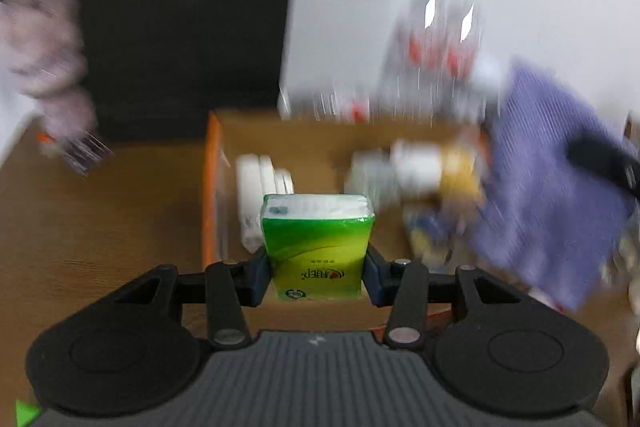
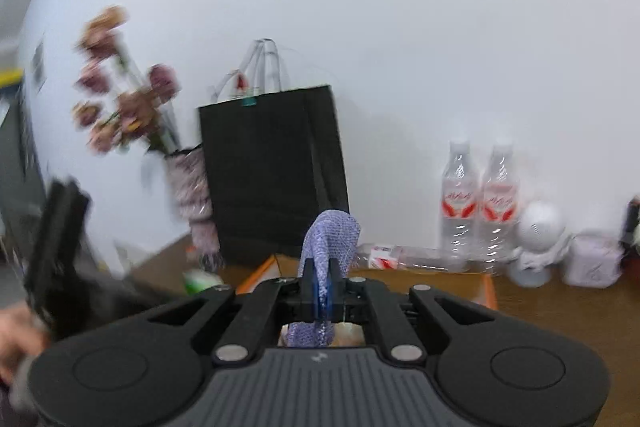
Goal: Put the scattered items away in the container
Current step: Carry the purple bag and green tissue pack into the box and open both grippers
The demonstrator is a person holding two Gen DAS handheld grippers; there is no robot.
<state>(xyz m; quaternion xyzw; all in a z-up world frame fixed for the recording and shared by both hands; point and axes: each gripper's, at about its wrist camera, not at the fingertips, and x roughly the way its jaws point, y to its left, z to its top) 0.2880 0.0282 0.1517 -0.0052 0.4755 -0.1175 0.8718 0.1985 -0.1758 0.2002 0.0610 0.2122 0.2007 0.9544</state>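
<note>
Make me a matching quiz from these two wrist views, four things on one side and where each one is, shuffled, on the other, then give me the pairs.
Things
1. green tissue pack
2. purple cloth
3. two upright water bottles
4. black paper bag

Places
A. against the wall, next to the vase of dried flowers
B. pinched in the right gripper
C. clamped in the left gripper, in front of the cardboard box
D. standing at the wall beside a white round figure

Pairs: 1-C, 2-B, 3-D, 4-A
</note>
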